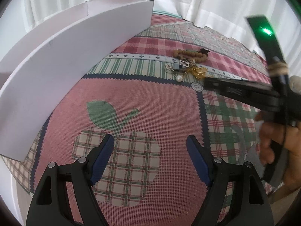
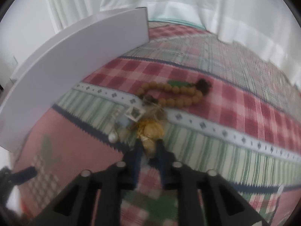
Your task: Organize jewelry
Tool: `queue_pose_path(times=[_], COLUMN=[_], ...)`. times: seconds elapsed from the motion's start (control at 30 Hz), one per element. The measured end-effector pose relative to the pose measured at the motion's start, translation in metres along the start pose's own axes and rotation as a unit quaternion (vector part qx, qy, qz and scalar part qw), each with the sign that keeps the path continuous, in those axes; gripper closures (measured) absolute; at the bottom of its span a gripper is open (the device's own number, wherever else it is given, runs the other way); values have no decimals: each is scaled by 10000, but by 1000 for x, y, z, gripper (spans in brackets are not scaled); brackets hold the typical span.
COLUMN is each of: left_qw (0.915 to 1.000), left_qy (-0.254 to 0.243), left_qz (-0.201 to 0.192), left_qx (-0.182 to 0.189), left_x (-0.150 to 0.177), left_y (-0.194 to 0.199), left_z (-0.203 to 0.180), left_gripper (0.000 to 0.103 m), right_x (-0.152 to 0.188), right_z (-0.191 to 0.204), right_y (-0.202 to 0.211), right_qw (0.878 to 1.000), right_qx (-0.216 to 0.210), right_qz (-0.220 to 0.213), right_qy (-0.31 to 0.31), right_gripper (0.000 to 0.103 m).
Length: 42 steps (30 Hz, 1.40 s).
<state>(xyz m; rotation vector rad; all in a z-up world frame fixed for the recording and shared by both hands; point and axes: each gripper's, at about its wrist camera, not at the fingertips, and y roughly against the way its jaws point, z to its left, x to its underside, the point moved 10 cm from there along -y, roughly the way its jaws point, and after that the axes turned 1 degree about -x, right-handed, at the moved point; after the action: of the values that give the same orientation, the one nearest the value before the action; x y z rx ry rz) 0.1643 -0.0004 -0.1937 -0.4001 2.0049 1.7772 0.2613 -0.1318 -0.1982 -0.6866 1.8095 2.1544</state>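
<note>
In the left wrist view, the left gripper (image 1: 150,143) hangs over the apple print of the patchwork tablecloth (image 1: 143,98) with its blue-padded fingers (image 1: 102,162) well apart and nothing between them; it seems parked out of the way, near the white box (image 1: 75,56) that curves along the left and is probably where the pieces go. The jewelry pile (image 1: 188,64) lies farther off, right of centre: a brown bead bracelet (image 1: 190,53) at the far side, silver and gold pieces nearer, a pearl (image 1: 179,78) at the near edge. The right gripper (image 1: 216,83) reaches in from the right, its tip beside the gold piece.

In the right wrist view, blurred by motion, the right gripper (image 2: 149,146) has its fingers drawn close on either side of a gold ornament (image 2: 150,131) at the near edge of the pile. I judge it clamped on that piece, taking one item free of the tangle. The bead bracelet (image 2: 173,92) lies beyond, the white box (image 2: 84,56) to the left.
</note>
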Motion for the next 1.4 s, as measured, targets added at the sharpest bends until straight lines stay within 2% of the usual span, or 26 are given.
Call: queue_pose_path(times=[0.13, 0.4, 0.47, 0.5, 0.53, 0.6, 0.93, 1.13, 1.4], left_qw=[10000, 9994, 9991, 9989, 9987, 9984, 9974, 9970, 9976], left_qy=[-89, -315, -390, -417, -453, -507, -697, -764, -610], left_qz=[3, 93, 124, 142, 167, 196, 185, 111, 327], left_qx=[41, 112, 127, 131, 138, 134, 8, -54, 48], left_x=[1, 8, 9, 10, 11, 12, 14, 12, 16], left_y=[1, -1, -3, -4, -5, -6, -10, -8, -19], left_z=[-9, -34, -41, -43, -47, -51, -60, -58, -51], left_gripper=[23, 23, 23, 23, 22, 20, 19, 19, 19], right_x=[21, 90, 104, 110, 113, 119, 125, 123, 128], right_z=[-35, -149, -164, -168, -170, -168, -134, -122, -120], right_y=[25, 82, 92, 97, 100, 112, 131, 128, 120], right_qw=[9995, 9889, 9866, 9854, 9848, 9844, 9847, 9860, 9867], right_qx=[275, 1027, 1170, 1224, 1236, 1107, 793, 773, 719], right_qz=[-57, -73, -47, -26, -16, -182, -532, -537, -452], right_qy=[-154, -1071, -1140, -1180, -1219, -1354, -1460, -1374, -1389], right_gripper=[90, 90, 89, 84, 69, 57, 57, 57, 57])
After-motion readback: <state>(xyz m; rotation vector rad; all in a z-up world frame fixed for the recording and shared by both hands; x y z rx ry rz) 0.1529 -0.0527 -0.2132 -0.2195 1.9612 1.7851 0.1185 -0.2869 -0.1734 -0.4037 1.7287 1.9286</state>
